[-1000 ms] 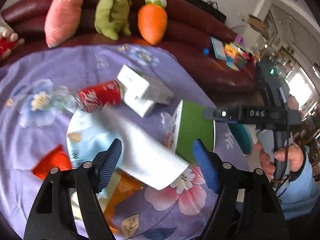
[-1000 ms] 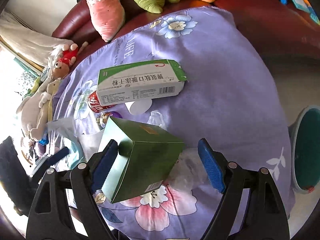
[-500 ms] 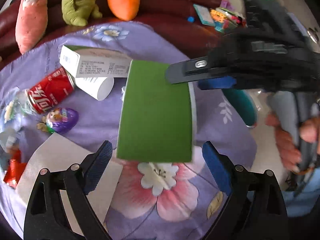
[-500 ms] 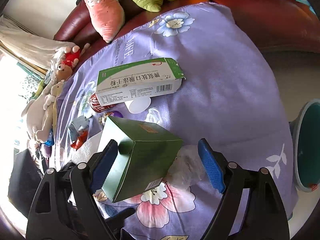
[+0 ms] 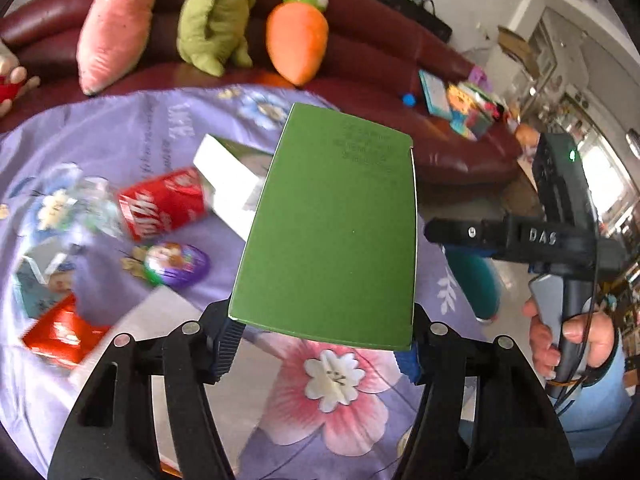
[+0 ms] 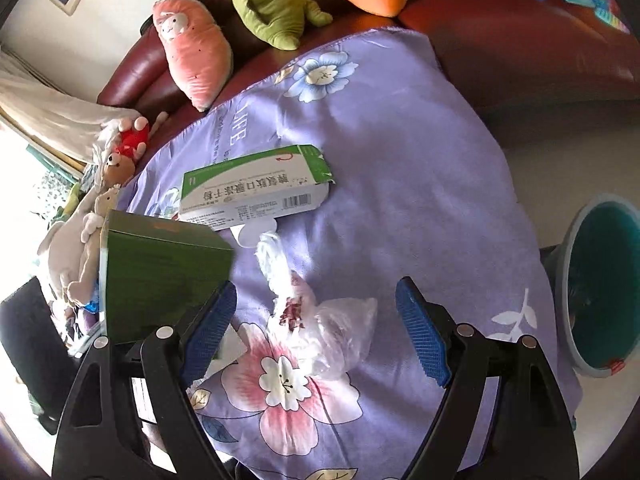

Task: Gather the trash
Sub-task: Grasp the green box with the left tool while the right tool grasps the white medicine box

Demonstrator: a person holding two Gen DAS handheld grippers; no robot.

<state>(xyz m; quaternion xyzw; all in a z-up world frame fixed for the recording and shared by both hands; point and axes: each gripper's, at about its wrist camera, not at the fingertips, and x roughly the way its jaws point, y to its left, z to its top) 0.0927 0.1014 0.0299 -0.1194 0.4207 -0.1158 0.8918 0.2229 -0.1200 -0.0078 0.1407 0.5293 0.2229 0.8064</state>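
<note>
My left gripper (image 5: 318, 350) is shut on a green carton (image 5: 332, 224) and holds it above the purple flowered tablecloth (image 5: 192, 120). The carton also shows in the right wrist view (image 6: 160, 276), at the left, beside the left finger. My right gripper (image 6: 316, 332) is open and empty over a crumpled clear plastic bag (image 6: 340, 332). A teal trash bin (image 6: 600, 284) stands on the floor at the right. A red can (image 5: 164, 204), a white-and-green medicine box (image 6: 256, 192), a purple egg toy (image 5: 176, 262), a white paper sheet (image 5: 160, 312) and a red wrapper (image 5: 60, 336) lie on the cloth.
A dark red sofa (image 5: 380, 40) with pink (image 5: 112, 24), green (image 5: 216, 12) and orange carrot (image 5: 298, 40) plush toys runs behind the table. Books lie at its right end (image 5: 456, 108). More plush toys sit at the far left (image 6: 116, 168).
My left gripper closed on the green carton and lifted it off the cloth. The carton left the right gripper's jaws; a clear plastic bag now lies between them.
</note>
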